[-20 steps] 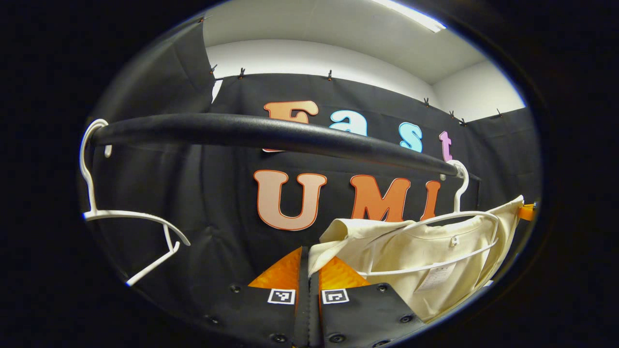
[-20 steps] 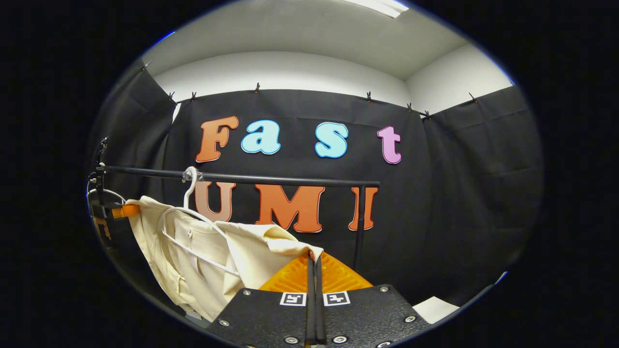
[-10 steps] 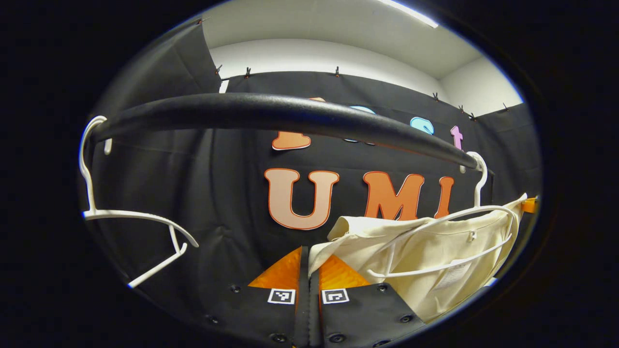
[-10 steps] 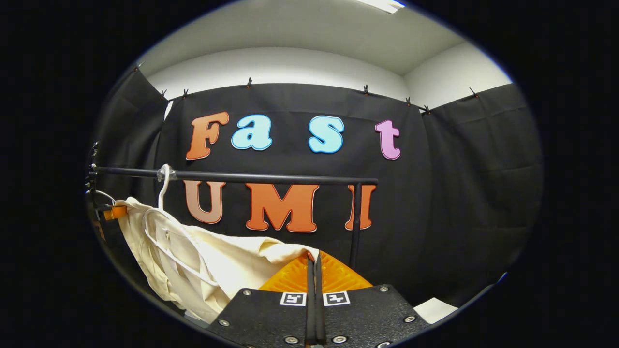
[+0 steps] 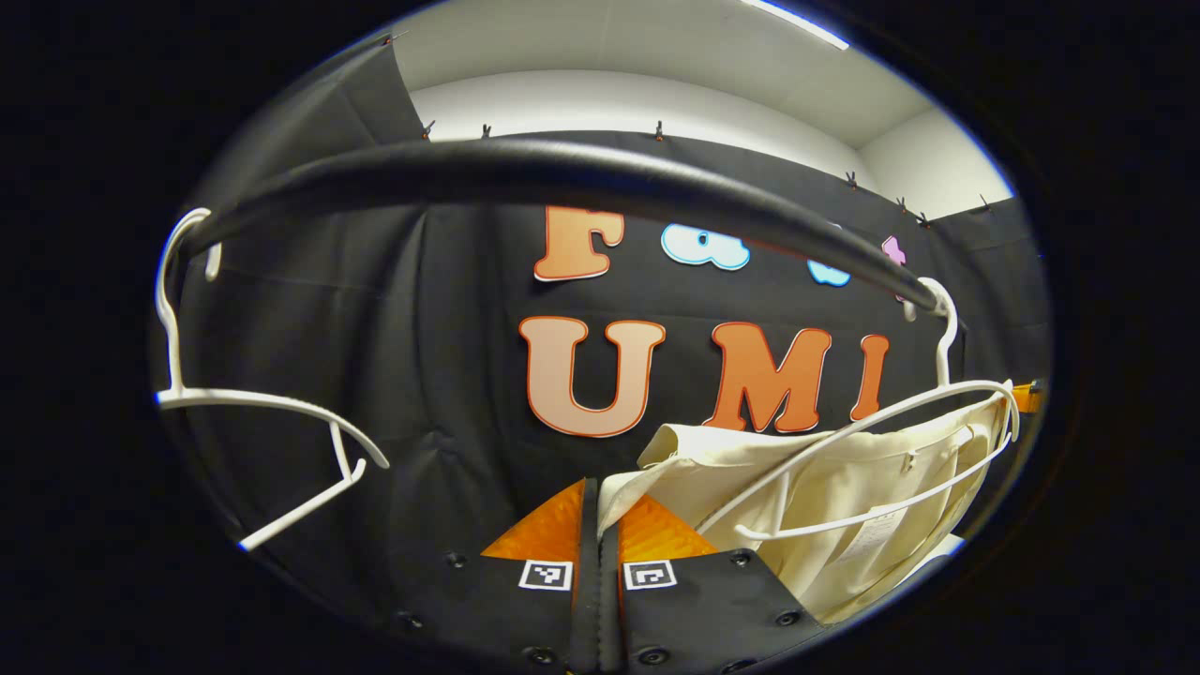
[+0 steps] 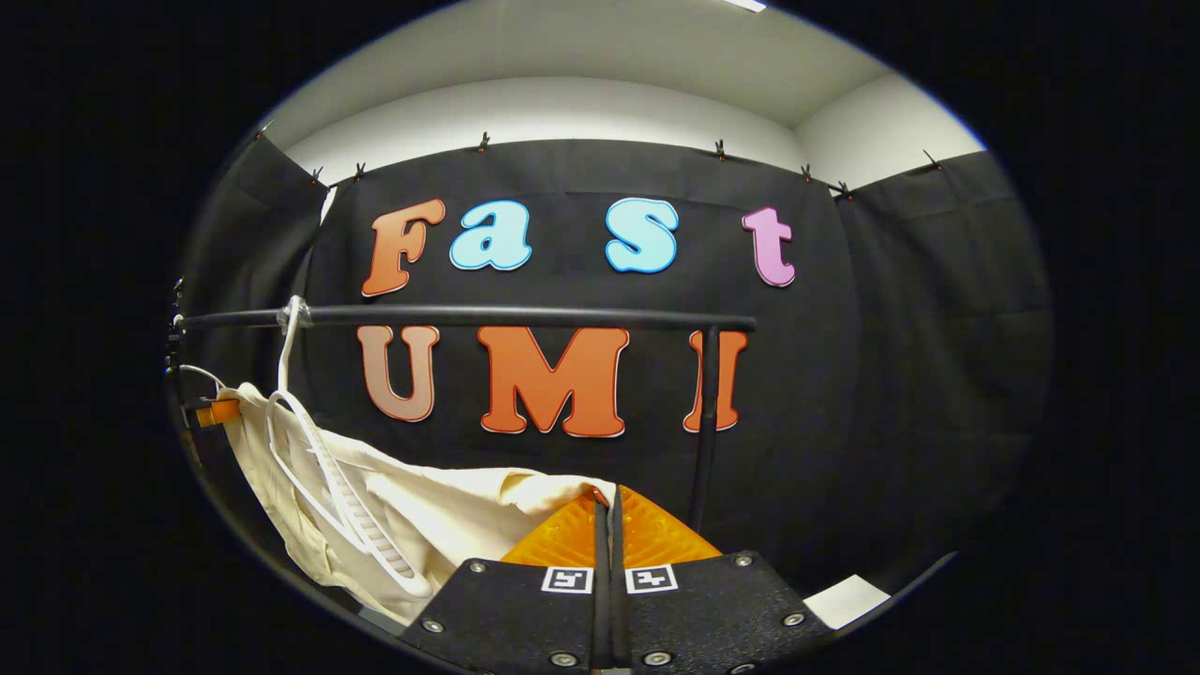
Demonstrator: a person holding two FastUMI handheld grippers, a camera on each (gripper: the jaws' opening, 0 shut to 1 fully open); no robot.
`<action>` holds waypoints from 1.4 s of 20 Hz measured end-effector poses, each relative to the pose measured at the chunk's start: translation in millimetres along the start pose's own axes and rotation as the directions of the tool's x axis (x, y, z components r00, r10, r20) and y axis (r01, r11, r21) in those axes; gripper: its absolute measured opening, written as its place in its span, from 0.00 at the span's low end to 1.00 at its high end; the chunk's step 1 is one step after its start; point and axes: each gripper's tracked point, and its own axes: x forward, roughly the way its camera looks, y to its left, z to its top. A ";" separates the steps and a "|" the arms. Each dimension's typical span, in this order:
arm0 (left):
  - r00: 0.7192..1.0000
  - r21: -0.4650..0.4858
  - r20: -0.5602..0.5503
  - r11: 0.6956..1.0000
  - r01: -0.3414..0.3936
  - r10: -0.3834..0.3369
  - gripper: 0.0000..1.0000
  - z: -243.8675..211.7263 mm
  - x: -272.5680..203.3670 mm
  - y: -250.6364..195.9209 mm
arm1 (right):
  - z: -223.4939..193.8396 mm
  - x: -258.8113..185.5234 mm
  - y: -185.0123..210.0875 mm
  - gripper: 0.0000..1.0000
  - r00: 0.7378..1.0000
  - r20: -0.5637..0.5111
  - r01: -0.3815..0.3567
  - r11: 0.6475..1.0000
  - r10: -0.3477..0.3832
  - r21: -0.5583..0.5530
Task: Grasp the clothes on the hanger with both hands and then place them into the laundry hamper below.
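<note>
Left gripper (image 5: 598, 497): fingers pressed together at the bottom of the left gripper view, a corner of the shirt pinched between them.
Right gripper (image 6: 607, 506): fingers closed tight at the bottom of the right gripper view, clamping another edge of the shirt; it also shows as a small piece at the far right edge of the left gripper view, touching the shirt.
Shirt (image 5: 844, 487): cream cloth stretched between the two grippers, sagging in the middle; in the right gripper view it (image 6: 422, 516) spreads left from the fingers toward the other gripper.
Hanger (image 5: 881, 450): white, its hook over the rail, its arms lying against the shirt's neck with cloth on both sides; in the right gripper view it (image 6: 319, 469) hangs tilted, lower arm running down across the cloth.
Spare hanger (image 5: 253, 412): white, bare, hooked at the rail's left end in the left gripper view, well apart from the shirt.
Rail (image 5: 562, 183): black bar arcing across the top, just above the left gripper; in the right gripper view it (image 6: 516, 317) runs level, with an upright post at its right end.
Behind: black cloth wall, white wall and ceiling above.
</note>
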 end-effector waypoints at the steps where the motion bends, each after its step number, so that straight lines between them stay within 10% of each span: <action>1: 1.000 -0.007 -0.018 1.000 -0.006 0.006 0.06 -9.4 0.1 2.6 | -11.5 3.0 -0.1 0.00 1.000 -0.015 -0.016 1.000 0.016 0.014; 18: 0.959 -0.033 -0.284 0.999 0.011 -0.020 0.06 -172.8 -28.9 -22.2 | -196.7 -14.2 -13.5 0.00 0.960 -0.277 -0.010 0.996 0.033 0.083; 28: 0.876 -0.048 -0.471 0.994 0.094 -0.105 0.06 -280.5 -60.5 -85.7 | -297.3 -43.1 9.8 0.00 0.908 -0.416 -0.003 0.993 0.054 0.121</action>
